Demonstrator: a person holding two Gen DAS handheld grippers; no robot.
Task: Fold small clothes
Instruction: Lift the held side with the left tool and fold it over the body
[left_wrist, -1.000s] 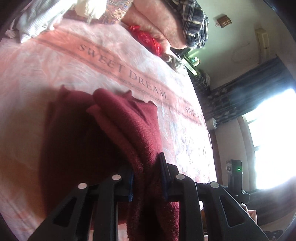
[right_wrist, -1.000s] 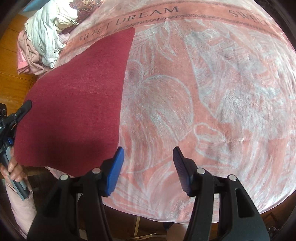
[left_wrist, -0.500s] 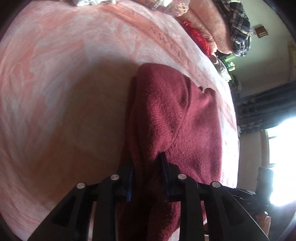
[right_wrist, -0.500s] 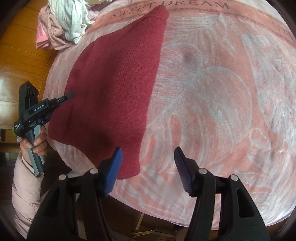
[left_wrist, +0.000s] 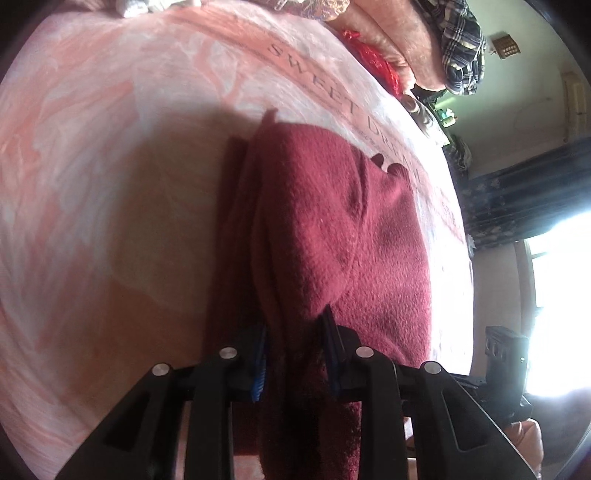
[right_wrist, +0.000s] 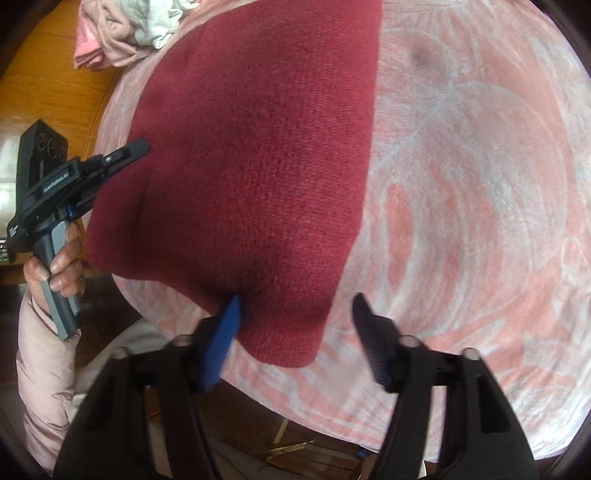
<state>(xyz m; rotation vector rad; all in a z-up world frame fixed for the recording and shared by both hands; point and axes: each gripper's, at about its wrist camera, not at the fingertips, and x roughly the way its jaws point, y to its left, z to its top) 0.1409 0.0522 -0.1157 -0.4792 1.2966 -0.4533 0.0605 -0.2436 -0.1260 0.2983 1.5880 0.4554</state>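
Note:
A dark red knitted garment (right_wrist: 258, 155) lies on a pink blanket (right_wrist: 480, 184) on a bed. In the left wrist view my left gripper (left_wrist: 295, 332) is shut on a bunched edge of the garment (left_wrist: 332, 236), which drapes forward over the bed. The left gripper also shows in the right wrist view (right_wrist: 122, 157) at the garment's left edge. My right gripper (right_wrist: 295, 314) is open, its jaws straddling the garment's near corner; the left blue pad (right_wrist: 221, 343) touches the fabric edge.
A pile of pale and pink clothes (right_wrist: 129, 29) lies at the bed's far left corner. Pillows, a plaid cloth (left_wrist: 461, 37) and a red item (left_wrist: 373, 62) sit at the head. The bed's front edge (right_wrist: 295, 417) is close below my right gripper.
My right gripper has moved left and closer onto the garment's near corner. My left gripper kept its hold as the garment shifted on the bed.

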